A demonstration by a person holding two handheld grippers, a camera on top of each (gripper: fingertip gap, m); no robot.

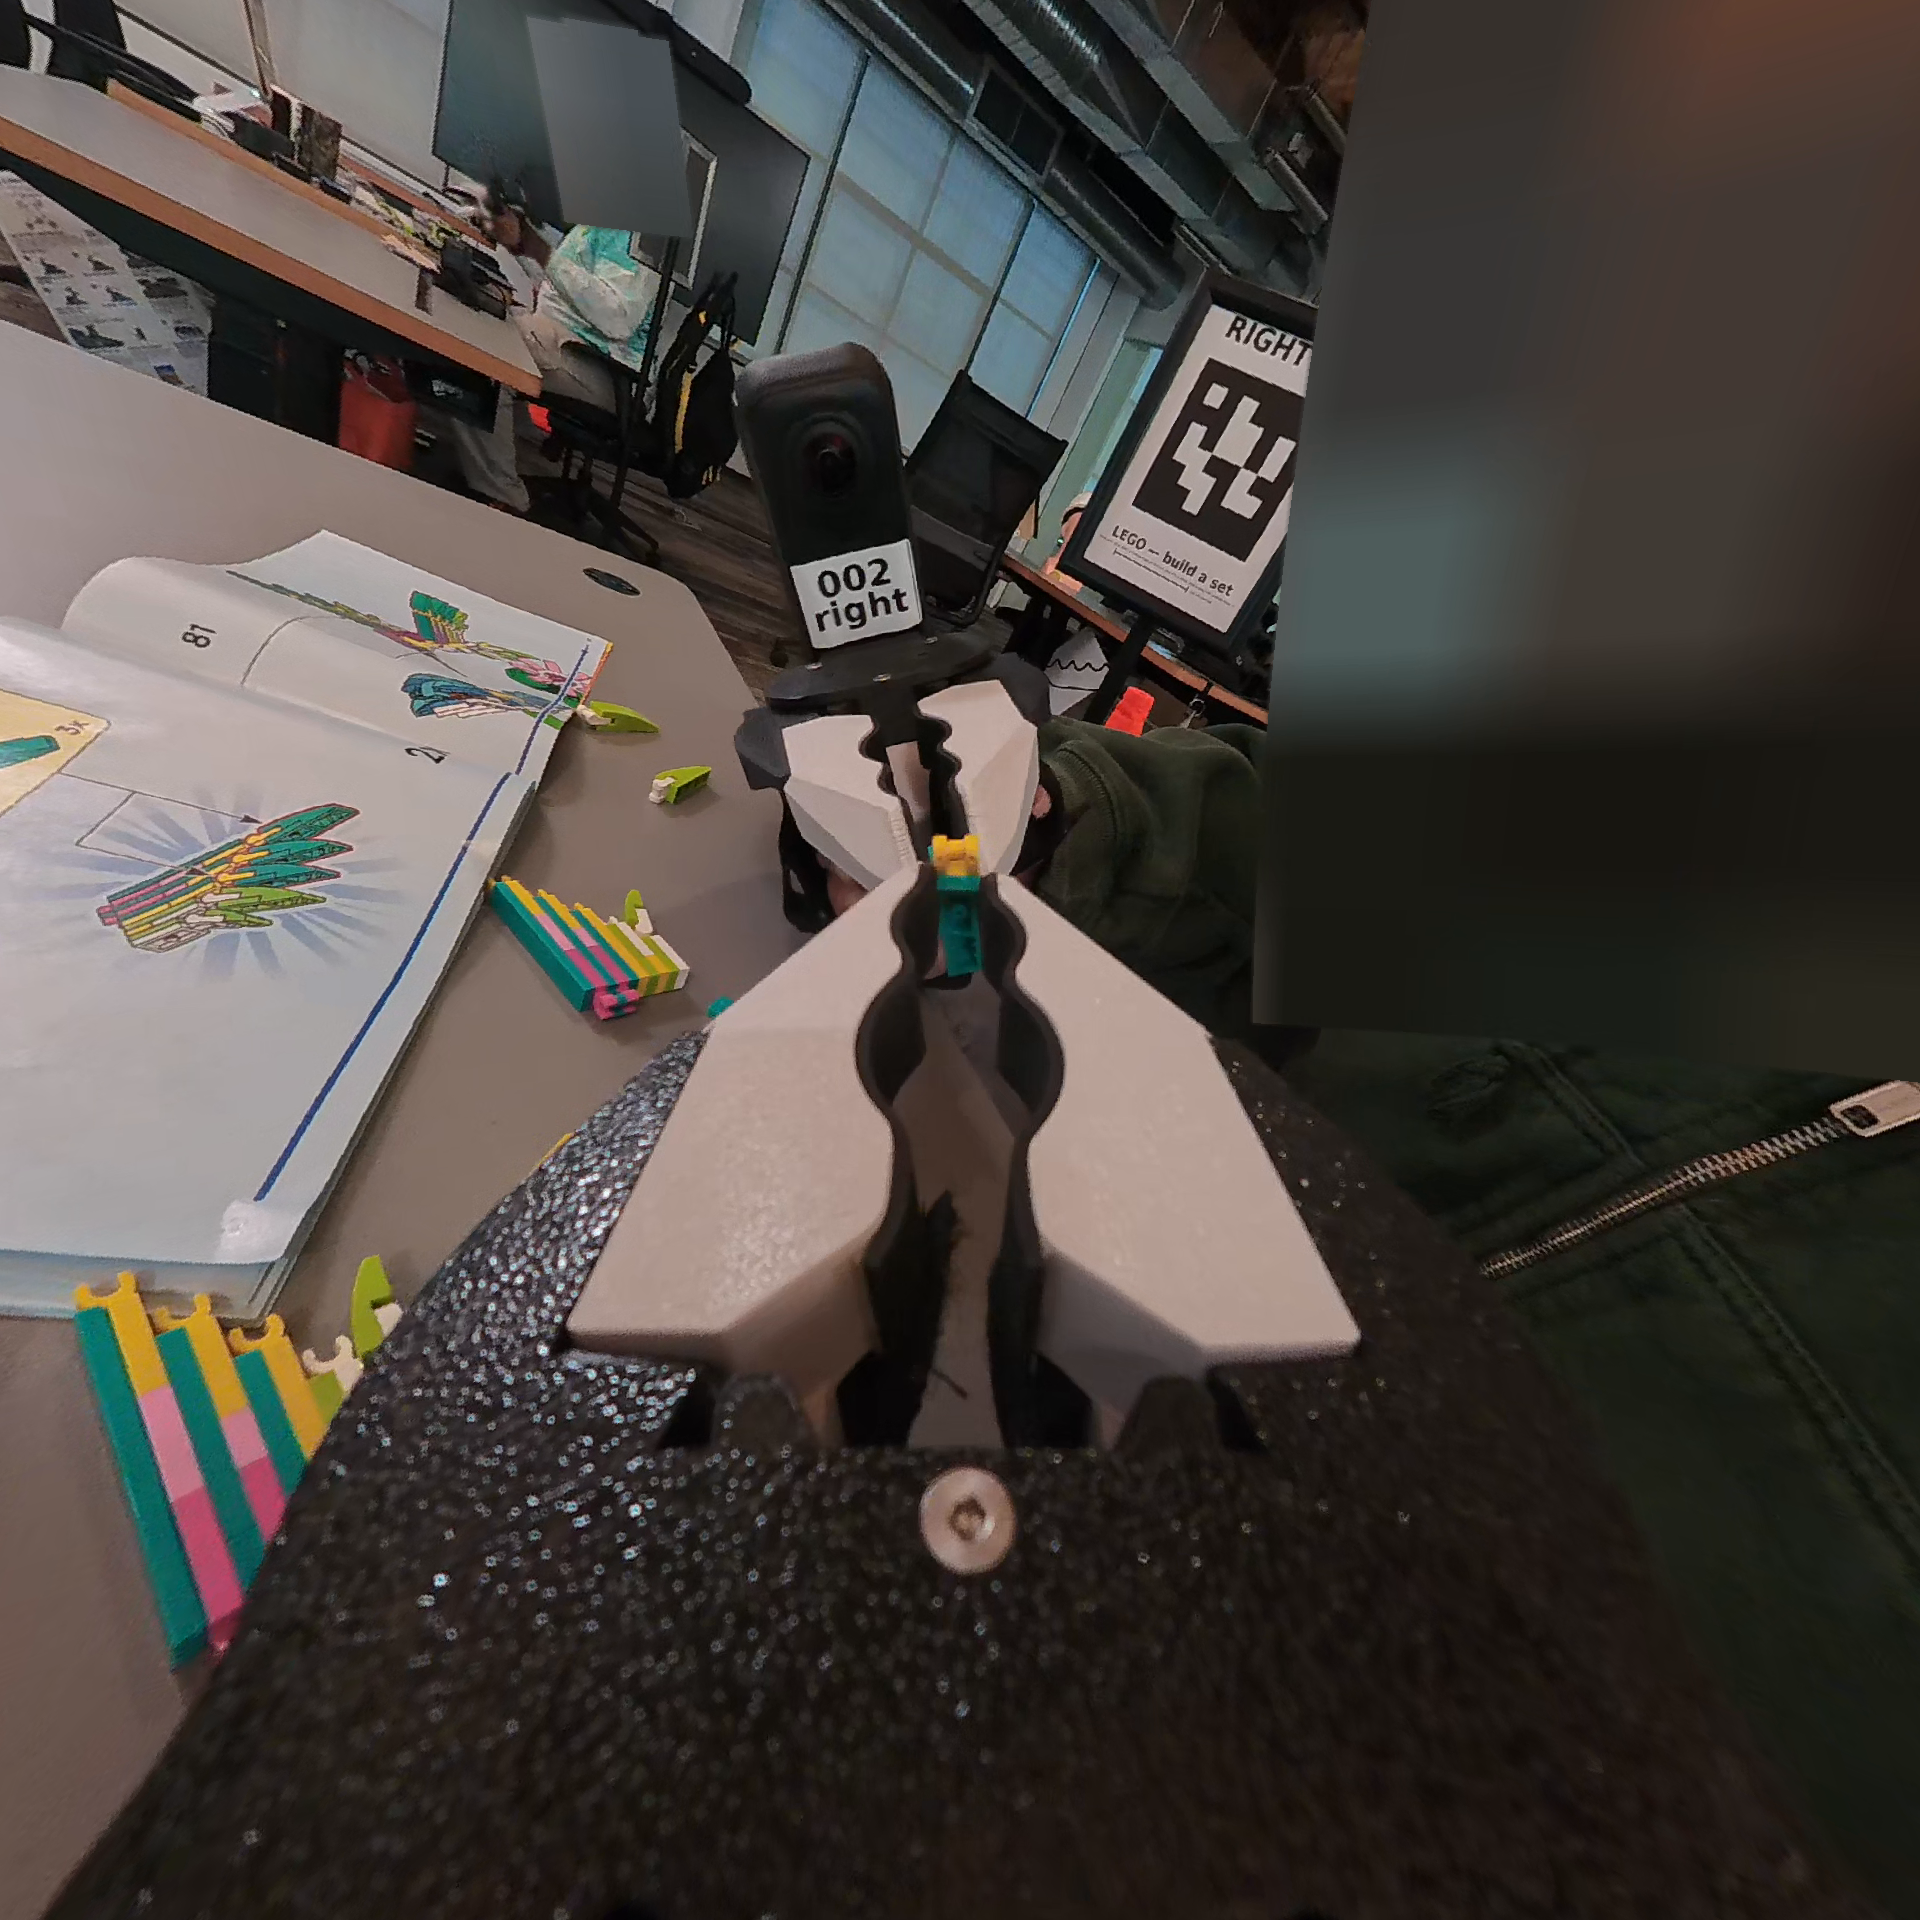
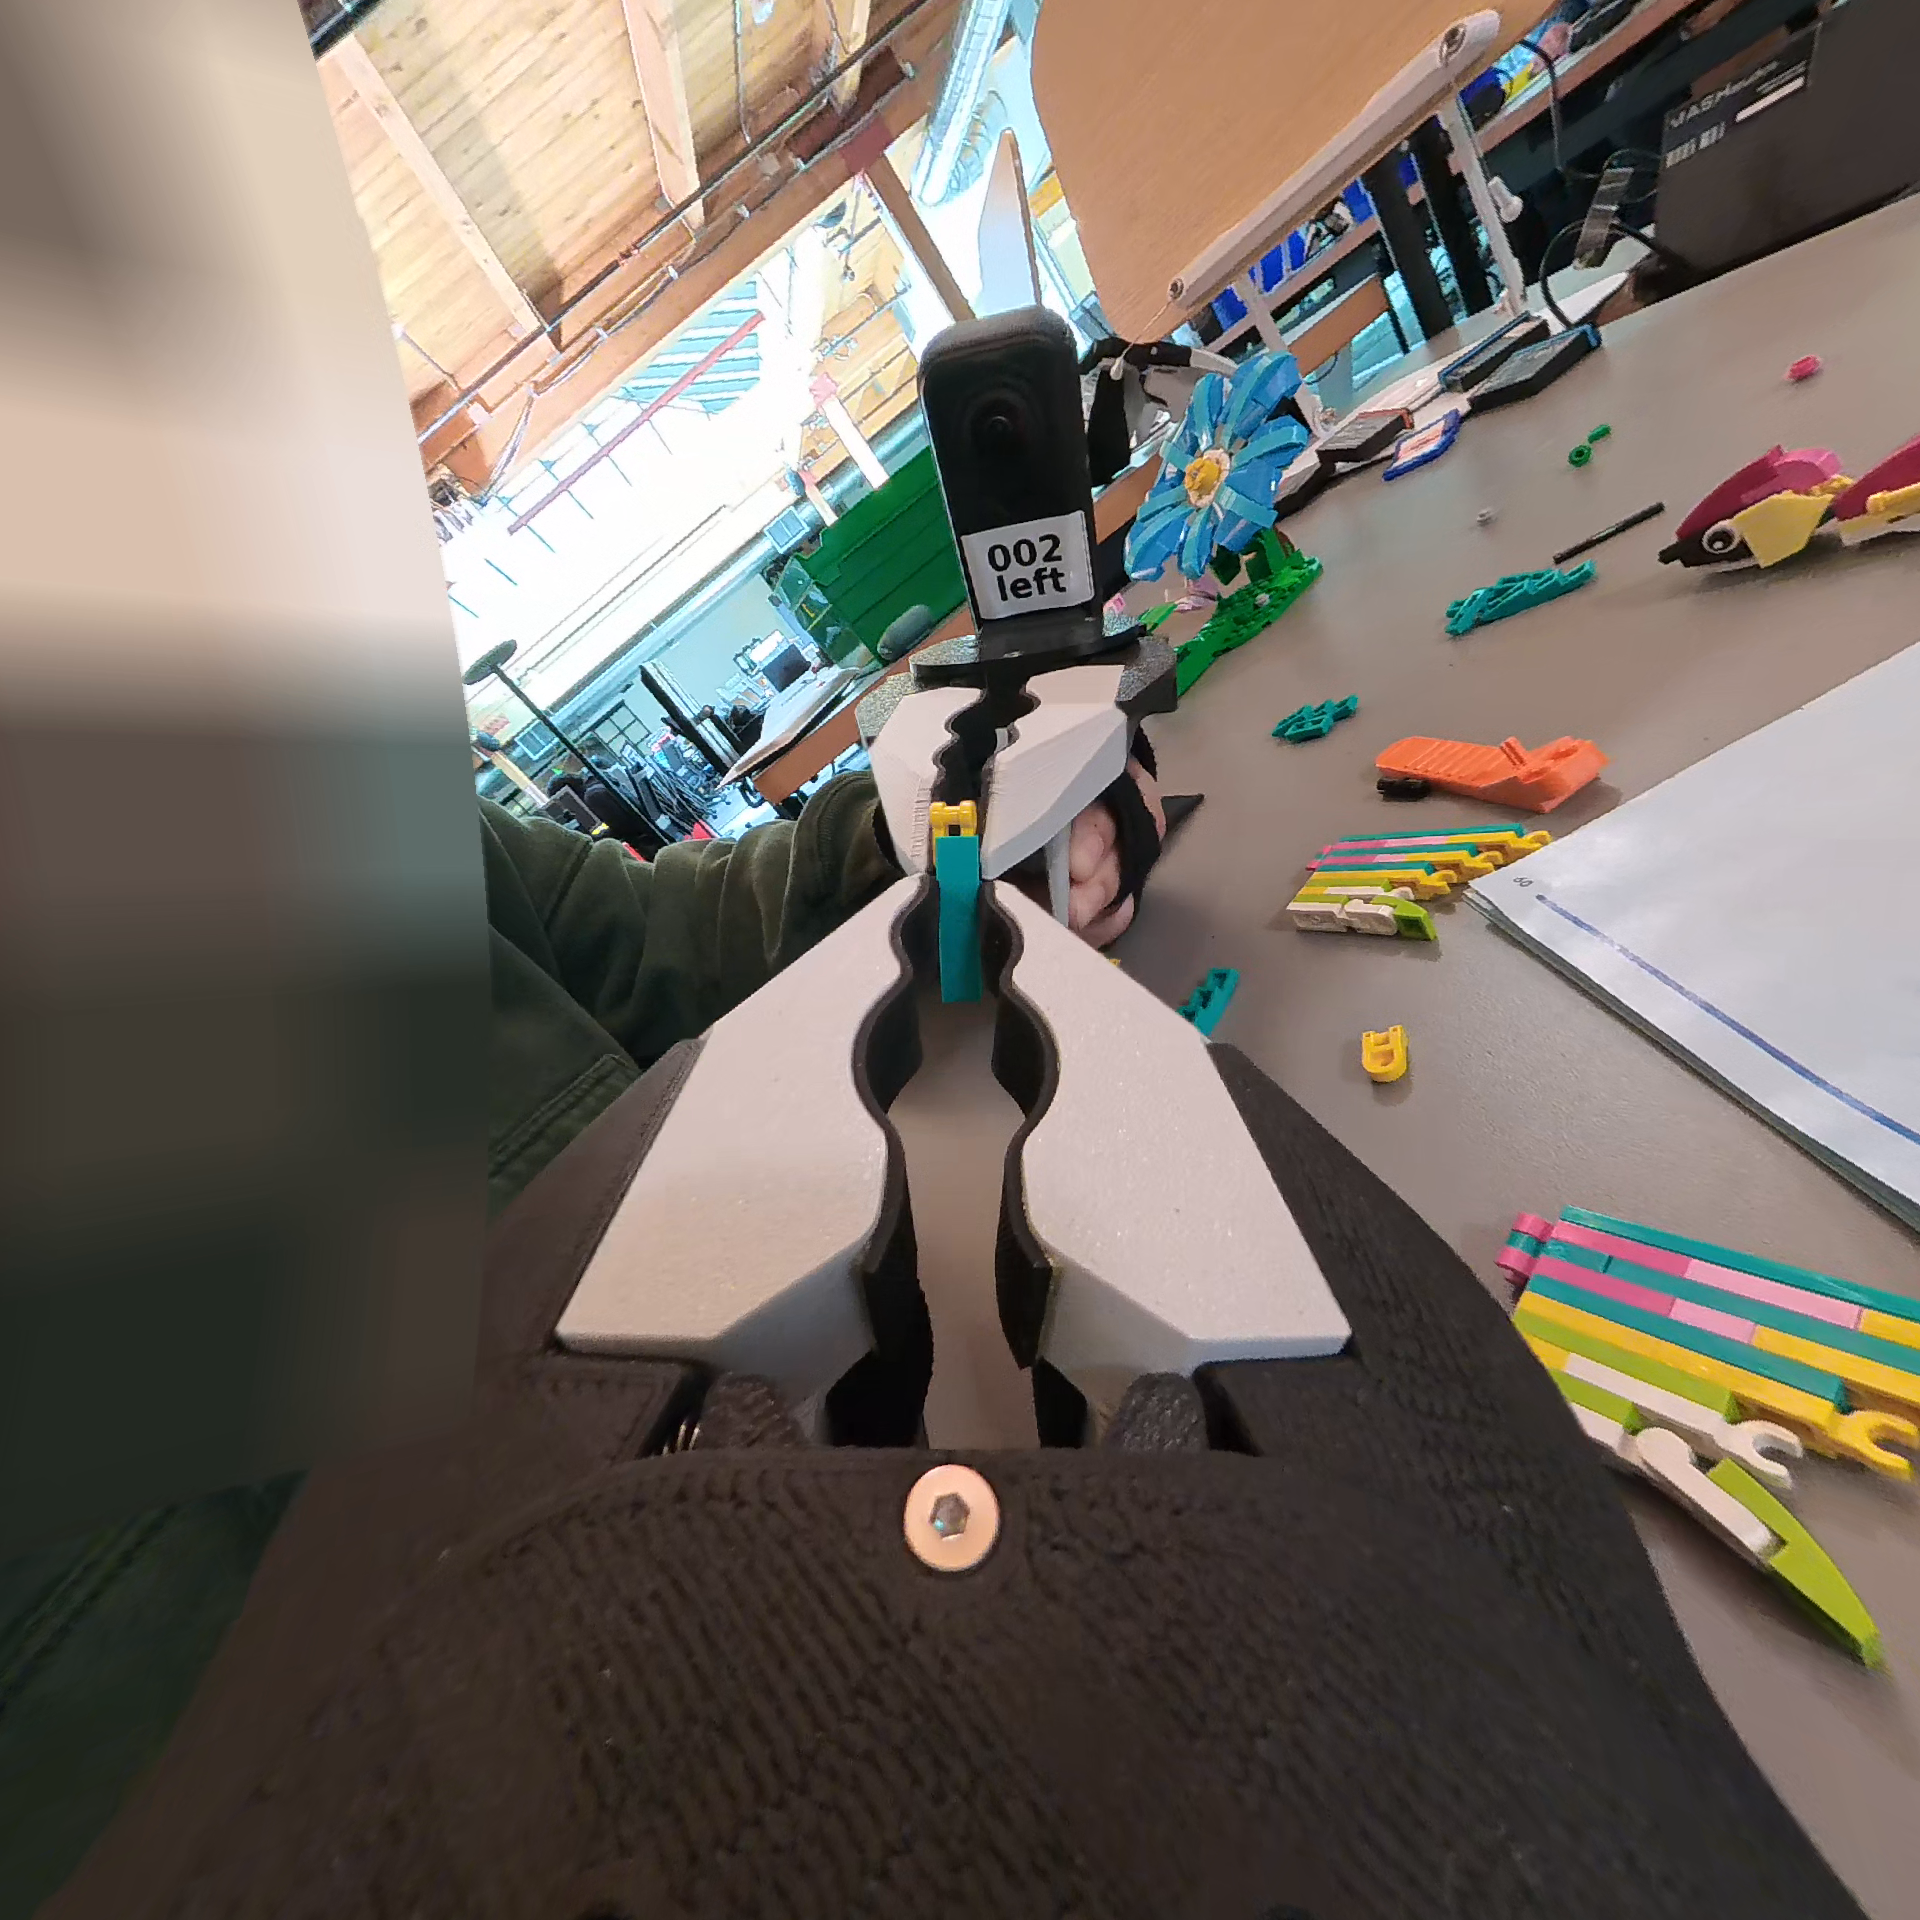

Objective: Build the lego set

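Note:
A narrow teal piece [image 1: 961, 928] with a small yellow clip piece [image 1: 954, 854] on its end is held in the air over the table's near edge. My left gripper [image 1: 956, 894] is shut on the teal part. My right gripper [image 1: 940, 831] faces it tip to tip, closed at the yellow end. In the right wrist view the same teal piece [image 2: 957, 914] sits between the right gripper's [image 2: 956, 899] closed tips, and the yellow clip [image 2: 953, 818] sits at the left gripper's [image 2: 956, 826] tips.
An open instruction booklet [image 1: 260, 883] lies on the grey table [image 2: 1455, 1091]. Striped wing builds [image 1: 592, 945] [image 1: 187, 1455] lie beside it. Farther off are a blue flower model [image 2: 1216, 478], a pink bird model [image 2: 1766, 509], an orange separator tool [image 2: 1486, 769] and a loose yellow clip [image 2: 1385, 1051]. Left and right tips are no more than a few centimetres apart. Left tips and right tips are each some 25 cm from the pink bird model [image 2: 1766, 509].

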